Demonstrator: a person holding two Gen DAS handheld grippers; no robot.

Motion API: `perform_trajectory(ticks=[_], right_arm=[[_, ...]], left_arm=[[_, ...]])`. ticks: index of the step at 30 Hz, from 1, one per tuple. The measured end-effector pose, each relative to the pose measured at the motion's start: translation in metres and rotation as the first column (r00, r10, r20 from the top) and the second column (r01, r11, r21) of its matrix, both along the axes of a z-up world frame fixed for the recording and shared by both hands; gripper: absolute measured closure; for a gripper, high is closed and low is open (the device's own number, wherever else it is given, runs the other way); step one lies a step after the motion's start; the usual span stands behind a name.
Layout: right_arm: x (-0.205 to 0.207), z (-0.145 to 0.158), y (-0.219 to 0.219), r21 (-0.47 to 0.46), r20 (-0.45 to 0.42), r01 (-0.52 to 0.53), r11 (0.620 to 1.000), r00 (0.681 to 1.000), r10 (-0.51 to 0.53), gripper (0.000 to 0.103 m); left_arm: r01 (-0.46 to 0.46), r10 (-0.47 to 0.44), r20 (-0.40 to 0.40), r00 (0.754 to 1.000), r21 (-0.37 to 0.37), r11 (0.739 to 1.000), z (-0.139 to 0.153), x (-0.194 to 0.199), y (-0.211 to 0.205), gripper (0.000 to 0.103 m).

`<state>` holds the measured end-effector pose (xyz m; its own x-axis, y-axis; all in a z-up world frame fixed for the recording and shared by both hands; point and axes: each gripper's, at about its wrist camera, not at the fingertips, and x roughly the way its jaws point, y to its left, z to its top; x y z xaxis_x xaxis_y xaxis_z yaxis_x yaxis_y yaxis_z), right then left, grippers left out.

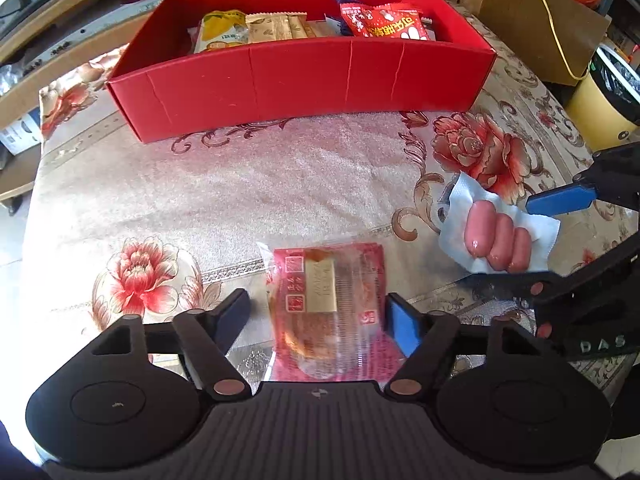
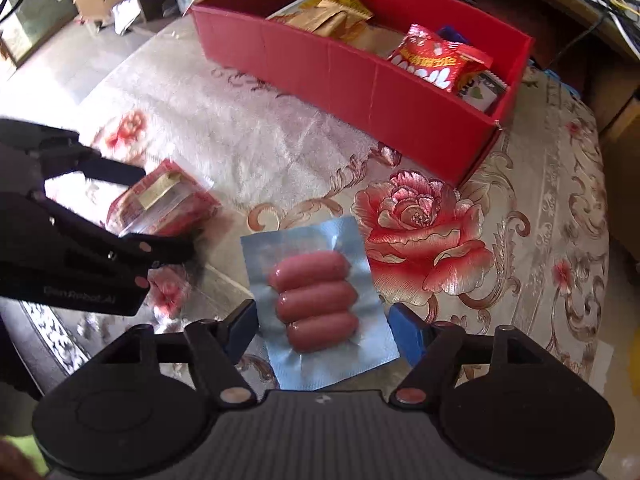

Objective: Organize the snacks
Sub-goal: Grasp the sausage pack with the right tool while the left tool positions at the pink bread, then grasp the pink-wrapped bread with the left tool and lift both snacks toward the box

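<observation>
A red open box (image 1: 304, 80) (image 2: 360, 80) holds several snack packs at the far side of the table. A red-wrapped pastry pack (image 1: 326, 304) (image 2: 160, 200) lies on the cloth between the fingers of my left gripper (image 1: 318, 316), which is open around it. A clear vacuum pack of three pink sausages (image 2: 316, 304) (image 1: 498, 240) lies between the fingers of my right gripper (image 2: 324, 328), also open around it. Each gripper shows in the other's view: the right one (image 1: 532, 240), the left one (image 2: 160, 208).
The table has a floral cloth (image 1: 240, 200) under a clear cover. A cardboard box (image 1: 532, 20) and a yellow bin (image 1: 600, 112) stand past the table's right edge. Shelves and clutter lie behind the red box.
</observation>
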<state>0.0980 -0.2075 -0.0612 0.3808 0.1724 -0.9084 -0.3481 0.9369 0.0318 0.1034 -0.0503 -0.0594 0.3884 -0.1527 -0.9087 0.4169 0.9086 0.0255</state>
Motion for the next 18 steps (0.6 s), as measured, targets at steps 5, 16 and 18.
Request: perform_trajectory(ticks=[5, 16, 18], right_arm=[[0.004, -0.002, 0.003, -0.004, 0.004, 0.021, 1.000, 1.000, -0.021, 0.038], [0.008, 0.008, -0.002, 0.044, 0.028, 0.054, 0.998, 0.998, -0.055, 0.039], [0.009, 0.010, -0.003, 0.047, 0.034, 0.060, 0.997, 0.998, -0.061, 0.039]], left_arm=[[-0.004, 0.004, -0.001, 1.000, -0.023, 1.000, 0.004, 0.000, 0.003, 0.038], [-0.011, 0.011, 0.009, 1.000, -0.060, 0.998, 0.010, 0.000, 0.003, 0.039], [-0.007, 0.008, 0.015, 1.000, -0.067, 0.998, 0.012, -0.001, 0.001, 0.039]])
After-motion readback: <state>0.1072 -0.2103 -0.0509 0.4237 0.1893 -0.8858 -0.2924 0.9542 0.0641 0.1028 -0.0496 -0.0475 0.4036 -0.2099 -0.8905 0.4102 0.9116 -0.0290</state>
